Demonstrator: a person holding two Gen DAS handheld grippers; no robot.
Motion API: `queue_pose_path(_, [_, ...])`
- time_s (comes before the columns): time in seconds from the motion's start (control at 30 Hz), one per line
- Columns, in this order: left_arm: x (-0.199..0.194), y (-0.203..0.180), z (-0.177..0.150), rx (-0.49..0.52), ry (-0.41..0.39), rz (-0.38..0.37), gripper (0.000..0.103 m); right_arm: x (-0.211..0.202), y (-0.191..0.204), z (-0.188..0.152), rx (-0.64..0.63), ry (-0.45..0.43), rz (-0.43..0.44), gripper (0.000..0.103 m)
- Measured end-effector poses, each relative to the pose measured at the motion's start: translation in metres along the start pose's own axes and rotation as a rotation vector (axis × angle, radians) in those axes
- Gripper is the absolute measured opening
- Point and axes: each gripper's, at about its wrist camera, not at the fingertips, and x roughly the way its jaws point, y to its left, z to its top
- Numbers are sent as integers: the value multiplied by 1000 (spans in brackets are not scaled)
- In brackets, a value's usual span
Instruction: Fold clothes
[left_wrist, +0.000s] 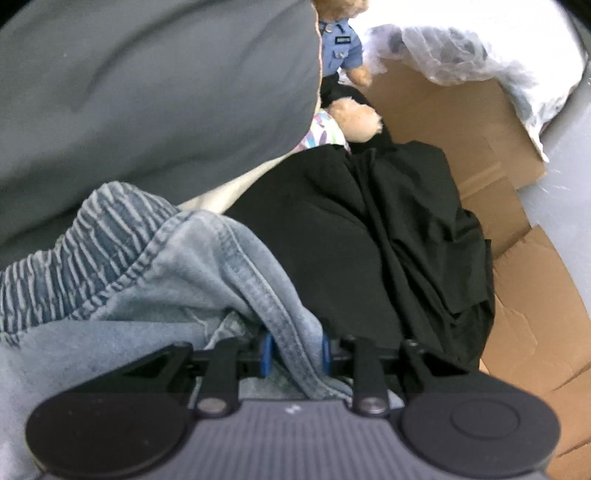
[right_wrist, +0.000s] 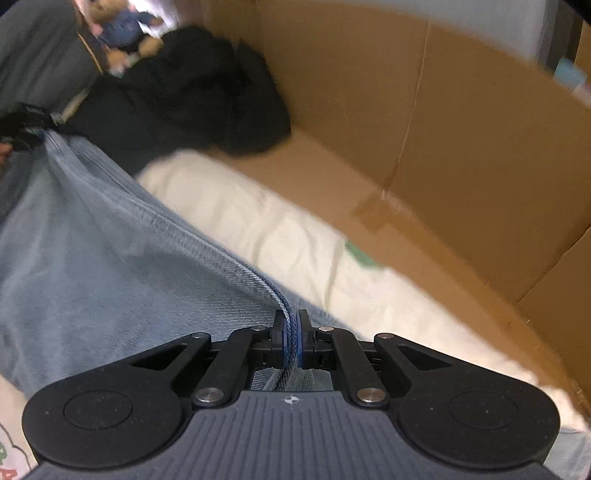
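Two grips hold one pair of light denim jeans (right_wrist: 92, 258): the right gripper (right_wrist: 291, 339) is pinched tight on a stitched seam, which runs taut away toward ten o'clock. The left gripper (left_wrist: 295, 350) has a fold below the elastic waistband (left_wrist: 74, 251) between its blue pads, apparently clamped. Black clothes (left_wrist: 369, 240) lie beyond at one o'clock, on cardboard (right_wrist: 406, 110).

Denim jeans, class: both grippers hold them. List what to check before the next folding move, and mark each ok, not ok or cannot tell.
1. Right gripper clamped on the denim jeans seam: ok.
2. Left gripper has denim between its pads: ok.
3. Jeans clear of the black garment: not ok, they overlap.
4. Jeans smooth: not ok, bunched at the waistband.
5. Cardboard far enough away: cannot tell.
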Motion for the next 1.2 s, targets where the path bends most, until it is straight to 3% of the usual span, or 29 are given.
queue_pose_path(0.07, [-5, -4, 1, 8, 7, -7, 39, 9, -1, -3, 17, 13, 1, 5])
queue_pose_path(0.17, [-18, -9, 2, 41, 14, -22, 44, 7, -5, -8, 45, -3, 14, 9])
queue_pose_path(0.23, [-29, -13, 2, 55, 11, -30, 47, 2, -8, -10, 66, 1, 13, 34])
queue_pose_path(0.3, [-37, -17, 0, 67, 19, -51, 49, -4, -11, -12, 83, -1, 3, 50])
queue_pose_path(0.33, [-40, -21, -3, 81, 30, -66, 49, -8, -12, -14, 90, -5, -3, 52])
queue_pose_path(0.63, [-56, -62, -57, 107, 118, -136, 49, -52, -8, -35, 163, -76, -16, 55])
queue_pose_path(0.83, [-35, -91, -89, 43, 171, -138, 64, -49, 6, -50, 190, -59, -35, 55])
queue_pose_path(0.97, [-15, -105, -96, 40, 179, -78, 70, -39, 14, -49, 164, -46, -69, 55])
queue_pose_path(1.1, [0, -109, -103, 20, 190, -26, 70, -25, 23, -42, 119, -26, -88, 55])
queue_pose_path(1.13, [-1, -107, -102, 10, 185, -30, 61, -22, 25, -41, 103, -25, -100, 53])
queue_pose_path(1.17, [-1, -105, -101, 1, 180, -34, 41, -20, 26, -40, 90, -24, -112, 51])
queue_pose_path(1.2, [-1, -103, -100, -8, 175, -38, 30, -19, 26, -40, 85, -26, -127, 34])
